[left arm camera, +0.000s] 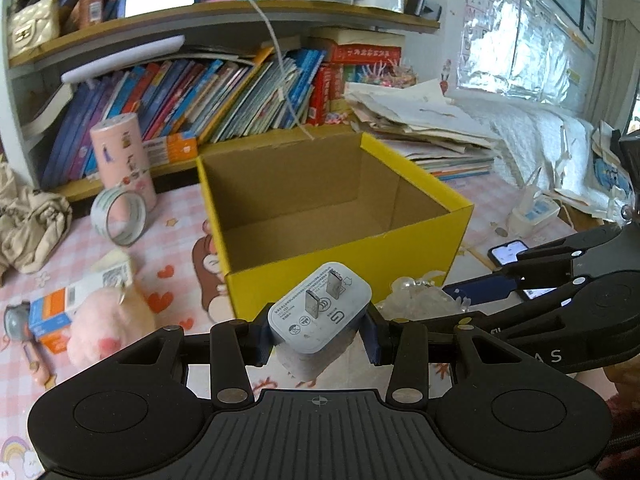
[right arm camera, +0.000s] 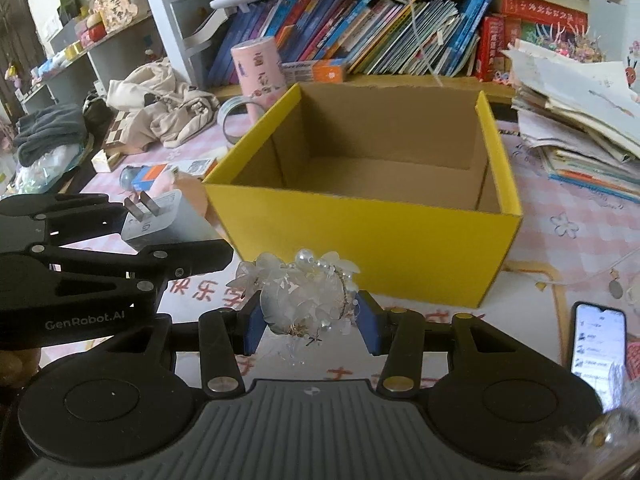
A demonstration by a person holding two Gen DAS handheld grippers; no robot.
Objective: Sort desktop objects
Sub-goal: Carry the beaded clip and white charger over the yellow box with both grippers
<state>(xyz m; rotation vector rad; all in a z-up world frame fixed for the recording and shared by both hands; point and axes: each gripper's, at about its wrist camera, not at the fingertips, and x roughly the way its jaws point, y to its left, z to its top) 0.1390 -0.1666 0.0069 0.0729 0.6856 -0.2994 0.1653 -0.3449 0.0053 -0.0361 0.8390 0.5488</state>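
My left gripper (left arm camera: 318,330) is shut on a white plug charger (left arm camera: 320,312), prongs up, just in front of the open yellow cardboard box (left arm camera: 344,276). The charger also shows in the right wrist view (right arm camera: 160,222). My right gripper (right arm camera: 310,318) is shut on a clear white bead-and-petal hair ornament (right arm camera: 304,292), held in front of the box's near wall (right arm camera: 360,240). The ornament shows in the left wrist view (left arm camera: 416,300) beside the box. The box is empty inside.
On the pink checked desk: a tape roll (left arm camera: 118,218), pink tube (left arm camera: 124,160), pink plush (left arm camera: 108,328), orange-blue carton (left arm camera: 60,312), a lit phone (right arm camera: 598,352), paper stacks (right arm camera: 580,120), crumpled cloth (right arm camera: 168,100). Bookshelf (left arm camera: 224,96) behind.
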